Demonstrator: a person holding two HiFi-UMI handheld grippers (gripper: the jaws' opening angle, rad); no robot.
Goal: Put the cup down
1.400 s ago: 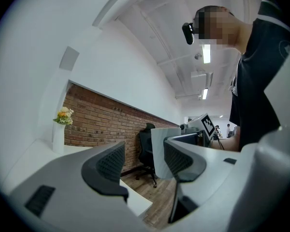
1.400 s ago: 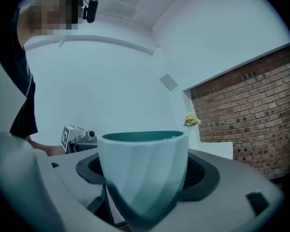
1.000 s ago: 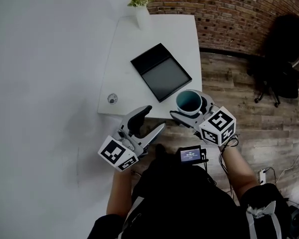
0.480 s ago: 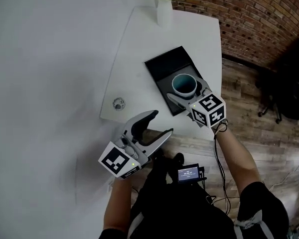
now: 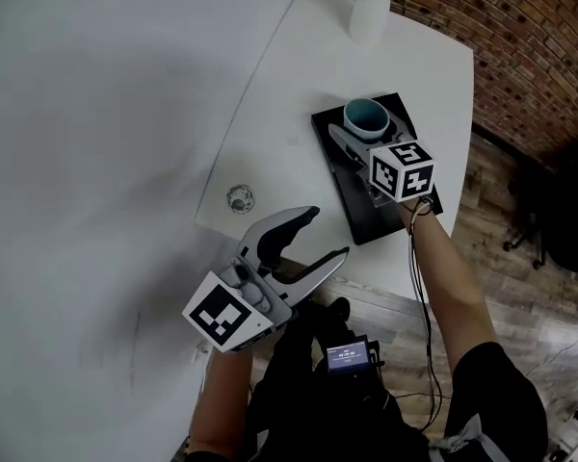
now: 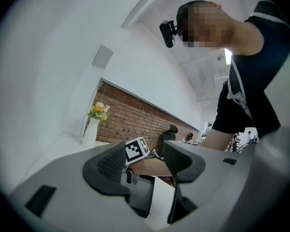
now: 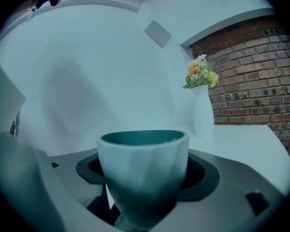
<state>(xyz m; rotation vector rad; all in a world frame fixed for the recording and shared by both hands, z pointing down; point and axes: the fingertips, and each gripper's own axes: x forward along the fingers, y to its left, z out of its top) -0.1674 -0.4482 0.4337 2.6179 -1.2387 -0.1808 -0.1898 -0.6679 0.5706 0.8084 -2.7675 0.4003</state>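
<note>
Cup (image 7: 142, 170) upright between the jaws of the right gripper (image 5: 371, 133), firmly gripped, over the black tray (image 5: 362, 212).

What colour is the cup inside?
Teal inside the cup; clearest in the head view.

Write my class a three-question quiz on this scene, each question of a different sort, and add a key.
1. Multiple choice: what does the right gripper grip?
A) a bottle
B) a cup
C) nothing

2. True or false: the cup hangs over the bare wooden floor.

3. Short answer: what stands at the far corner of the white table?

Key
1. B. The jaws clasp the cup's sides, and it is upright.
2. False. It is over the black tray on the table.
3. A white vase with flowers in it.
</note>
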